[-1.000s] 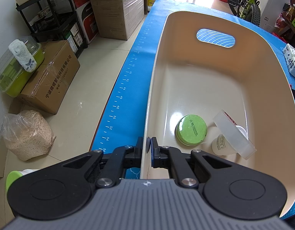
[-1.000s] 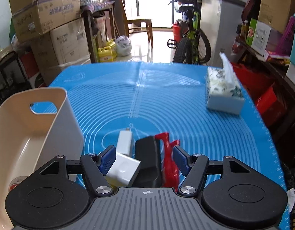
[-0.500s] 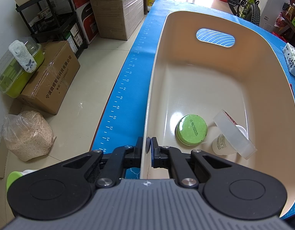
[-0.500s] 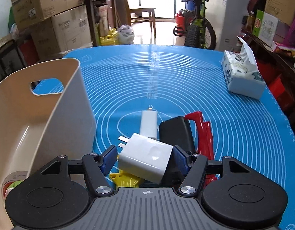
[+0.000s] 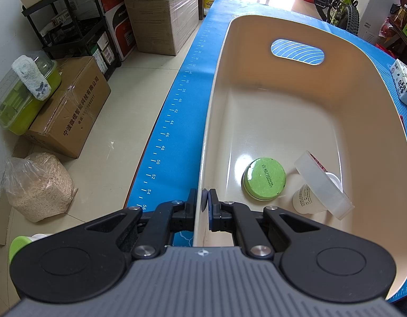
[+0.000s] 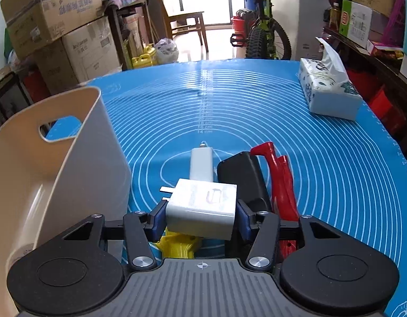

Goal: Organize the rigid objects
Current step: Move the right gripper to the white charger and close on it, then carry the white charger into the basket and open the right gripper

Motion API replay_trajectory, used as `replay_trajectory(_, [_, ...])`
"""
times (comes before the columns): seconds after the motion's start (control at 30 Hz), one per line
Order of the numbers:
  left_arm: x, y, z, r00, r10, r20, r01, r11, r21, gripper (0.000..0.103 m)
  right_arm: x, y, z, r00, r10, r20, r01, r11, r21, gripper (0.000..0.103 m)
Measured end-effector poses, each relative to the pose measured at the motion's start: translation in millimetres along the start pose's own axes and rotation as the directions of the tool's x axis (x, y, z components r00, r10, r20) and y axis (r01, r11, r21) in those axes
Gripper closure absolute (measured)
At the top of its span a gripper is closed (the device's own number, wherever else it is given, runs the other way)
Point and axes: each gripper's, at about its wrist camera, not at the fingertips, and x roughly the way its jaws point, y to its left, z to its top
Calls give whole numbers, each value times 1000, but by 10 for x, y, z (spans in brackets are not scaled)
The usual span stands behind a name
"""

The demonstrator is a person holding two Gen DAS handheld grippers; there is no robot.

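Note:
My left gripper [image 5: 205, 206] is shut on the near rim of the beige bin [image 5: 211, 121]. Inside the bin lie a green round tin [image 5: 264, 178], a small white bottle [image 5: 307, 198] and a clear lid [image 5: 322, 182]. My right gripper [image 6: 201, 211] is shut on a white charger plug [image 6: 202, 204] and holds it above the blue mat [image 6: 322, 171]. Below it on the mat lie a white slim device [image 6: 201, 162], a black case [image 6: 241, 175], a red tool [image 6: 280, 179] and a yellow object [image 6: 179, 247]. The bin [image 6: 79, 163] stands to the left.
A tissue box [image 6: 327, 92] sits at the mat's far right. Past the table's left edge are the floor, cardboard boxes [image 5: 71, 105] and a bag of grain [image 5: 36, 185]. A bicycle [image 6: 264, 34] and stacked boxes stand beyond the table.
My right gripper closed on the white charger plug and lifted it off the mat. The left gripper has stayed clamped on the bin rim.

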Motion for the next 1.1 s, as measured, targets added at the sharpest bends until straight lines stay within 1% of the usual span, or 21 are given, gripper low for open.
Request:
replay_trajectory(0.17, [-3,-8,-1,1000,2,0,-2,1000,1,94,-148,-15,2,999,8,43,-8,1000,-4,45])
replay_trajectory(0.3, [-3,-11,0,1000,2,0,-2,1000,1,94,-307,-31,29,997,30,71,-31,999,15,45])
replay_trajectory(0.43, [-2,-11,-1,1000,1,0,-1,1000,0,94,-505,0,103,991,55,118,-57,998,14,45])
replay_trajectory(0.57, [-2,-8,-1,1000,2,0,-2,1000,0,94,-738,134,221,982,96,163,-91,995,-39,45])
replay_trajectory(0.73, [-2,-4,-1,1000,1,0,-1,1000,0,94,-1050,417,280,957,178,231,-148,979,-140,45])
replay_trajectory(0.83, [-2,-7,-2,1000,2,0,-2,1000,0,94,-1173,611,292,943,230,240,-185,963,-194,45])
replay_trajectory(0.93, [-2,-9,-2,1000,1,0,-1,1000,-1,94,-1283,798,267,930,266,253,-203,947,-249,45])
replay_trajectory(1.0, [0,-9,-2,1000,0,0,0,1000,-2,94,-1309,908,255,928,286,238,-219,937,-272,45])
replay_trajectory(1.1, [3,-9,0,1000,-1,0,1,1000,-3,94,-1257,1089,201,933,304,190,-238,921,-308,45])
